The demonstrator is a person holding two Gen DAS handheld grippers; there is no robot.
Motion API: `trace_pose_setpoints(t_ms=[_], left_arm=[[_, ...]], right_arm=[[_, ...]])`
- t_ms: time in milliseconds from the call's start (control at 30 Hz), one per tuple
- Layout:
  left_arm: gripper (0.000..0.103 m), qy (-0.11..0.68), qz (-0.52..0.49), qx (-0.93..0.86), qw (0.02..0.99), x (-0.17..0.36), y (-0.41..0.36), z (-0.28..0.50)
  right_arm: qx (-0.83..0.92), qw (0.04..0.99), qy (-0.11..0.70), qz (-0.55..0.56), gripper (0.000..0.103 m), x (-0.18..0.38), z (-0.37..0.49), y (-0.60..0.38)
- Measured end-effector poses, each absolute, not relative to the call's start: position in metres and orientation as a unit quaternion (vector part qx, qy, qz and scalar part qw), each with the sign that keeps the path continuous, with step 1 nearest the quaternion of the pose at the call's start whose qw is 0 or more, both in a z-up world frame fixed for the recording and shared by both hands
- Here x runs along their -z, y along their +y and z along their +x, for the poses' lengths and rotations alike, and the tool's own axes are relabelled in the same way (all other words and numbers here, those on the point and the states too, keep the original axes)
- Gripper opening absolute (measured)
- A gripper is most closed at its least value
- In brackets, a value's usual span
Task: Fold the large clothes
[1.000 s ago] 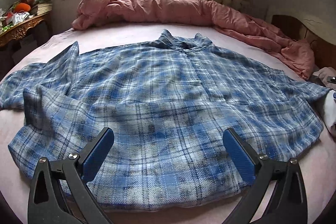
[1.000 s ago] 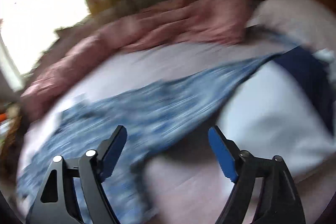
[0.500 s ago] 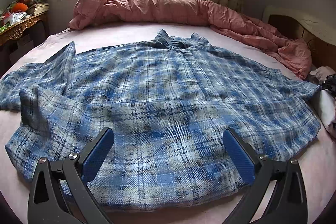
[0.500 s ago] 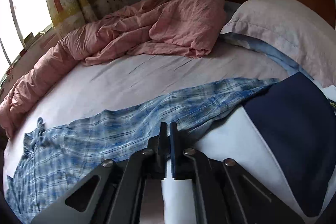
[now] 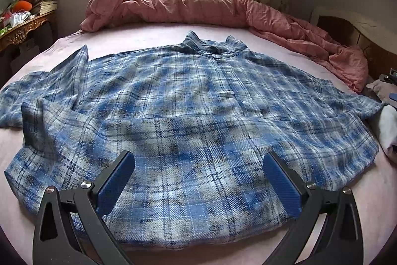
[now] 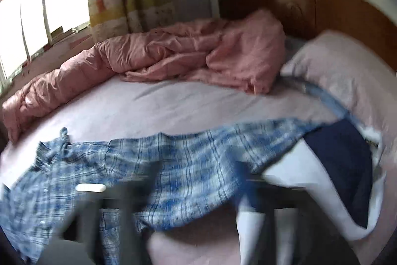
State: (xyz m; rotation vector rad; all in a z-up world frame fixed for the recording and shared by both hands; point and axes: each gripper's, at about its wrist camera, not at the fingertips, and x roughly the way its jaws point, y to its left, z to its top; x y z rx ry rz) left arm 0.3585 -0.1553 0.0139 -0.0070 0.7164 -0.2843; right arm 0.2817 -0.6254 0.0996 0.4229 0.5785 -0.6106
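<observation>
lying spread flat on the bed [image 5: 74, 41], the plaid shirt [image 5: 188, 101] fills the view; left claw [image 5: 198, 180] gapes wide above its hem, right claw [image 6: 173, 193], blurred, has just been opening, nothing between.

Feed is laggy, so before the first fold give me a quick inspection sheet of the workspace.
Surface: pink bedsheet, smooth.
Job's things: blue plaid flannel shirt spread buttoned-side up, collar toward the window; one sleeve lies over a white and navy garment.
Clutter: crumpled pink duvet, pale pillow.
Grippers: left gripper open above the hem; right gripper blurred, jaws just opened, nothing clamped.
Cables: nothing seen.
Surroundings: window, patterned curtain, wooden headboard, cluttered side table.
</observation>
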Motion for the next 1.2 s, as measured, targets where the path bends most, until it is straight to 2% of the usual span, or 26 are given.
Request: trace_pose_setpoints(t_ms=[133, 233, 333, 533, 767, 800, 833, 867, 900, 967, 1133, 1200], left_arm=[[0.103, 0.347, -0.003, 0.136, 0.928, -0.014, -0.156, 0.358], [0.103, 0.354, -0.006, 0.135, 0.925, -0.012, -0.154, 0.36], [0.103, 0.361, -0.007, 0.134, 0.923, -0.011, -0.154, 0.362], [0.103, 0.37, -0.011, 0.135, 0.919, -0.007, -0.153, 0.364], [0.103, 0.374, -0.009, 0.134, 0.918, -0.006, -0.153, 0.365], [0.103, 0.373, -0.009, 0.134, 0.918, -0.007, -0.153, 0.365], [0.103, 0.372, -0.008, 0.133, 0.918, -0.007, -0.153, 0.364], [0.103, 0.371, -0.008, 0.133, 0.919, -0.007, -0.153, 0.364], [0.103, 0.371, -0.008, 0.133, 0.919, -0.007, -0.153, 0.364], [0.103, 0.37, -0.008, 0.131, 0.92, -0.008, -0.152, 0.363], [0.103, 0.369, -0.007, 0.126, 0.921, -0.009, -0.152, 0.363], [0.103, 0.37, -0.006, 0.126, 0.92, -0.008, -0.152, 0.363]], right_arm=[[0.289, 0.865, 0.341, 0.23, 0.083, -0.086, 0.273, -0.657], [0.252, 0.86, 0.35, 0.273, 0.079, -0.079, 0.261, -0.682], [0.231, 0.863, 0.361, 0.268, 0.077, -0.079, 0.262, -0.687], [0.215, 0.85, 0.368, 0.311, 0.061, -0.063, 0.278, -0.707], [0.317, 0.844, 0.366, 0.229, 0.055, -0.055, 0.302, -0.706], [0.344, 0.835, 0.367, 0.22, 0.052, -0.052, 0.303, -0.707], [0.366, 0.829, 0.363, 0.215, 0.041, -0.05, 0.302, -0.707], [0.383, 0.825, 0.358, 0.211, 0.018, -0.051, 0.3, -0.708], [0.392, 0.824, 0.35, 0.212, 0.009, -0.052, 0.297, -0.708], [0.381, 0.836, 0.329, 0.218, 0.004, -0.058, 0.292, -0.707], [0.319, 0.894, 0.268, 0.163, 0.004, -0.091, 0.288, -0.652], [0.278, 0.91, 0.256, 0.172, 0.004, -0.102, 0.293, -0.626]])
